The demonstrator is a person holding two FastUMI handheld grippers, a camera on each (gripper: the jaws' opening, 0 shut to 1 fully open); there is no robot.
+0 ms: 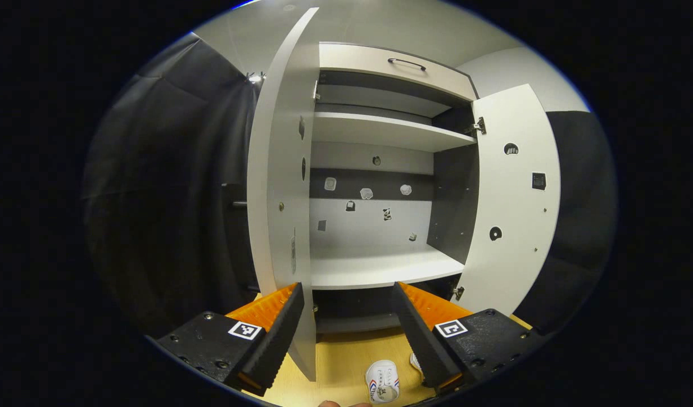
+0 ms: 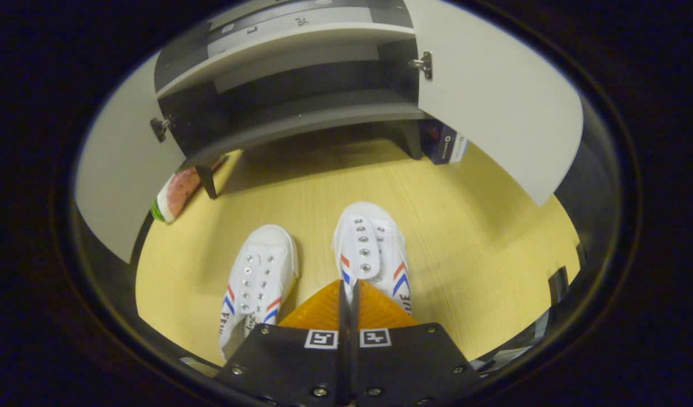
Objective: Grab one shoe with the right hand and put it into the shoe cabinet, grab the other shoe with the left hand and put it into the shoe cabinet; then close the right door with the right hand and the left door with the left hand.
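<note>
In the left gripper view, the left hand-held gripper [image 1: 346, 333] was held wide apart and empty, facing the shoe cabinet [image 1: 380, 169] with both doors swung out: the left door [image 1: 284, 169] edge-on just beyond one finger, the right door [image 1: 513, 198] off to the other side. The middle shelf [image 1: 380, 268] lay bare, and a drawer front with a handle [image 1: 406, 62] sat above. Low between the fingers, the toe of one shoe [image 1: 382, 383] showed on the tabletop [image 1: 341, 362]. This gripper seemed to be waiting its turn.

In the right gripper view, the right hand-held gripper [image 2: 346, 305] had its fingers drawn together with only a thin slit between them, directly over the heel end of the right-hand shoe [image 2: 372, 249]; whether they pinched any part of it could not be told. The other shoe [image 2: 259, 277] lay just beside it, apart, both toes pointing toward the cabinet. Each shoe was a white canvas slip-on with metal eyelets, no laces, and red and blue side stripes; the cloth looked soft. To do the grab well, the fingers would probably need to open, straddle the heel collar or a side wall and close firmly, since thin canvas could fold and slip. A watermelon-patterned object [image 2: 174, 195] leaned by a cabinet leg, a dark box [image 2: 445, 144] under the right door.
</note>
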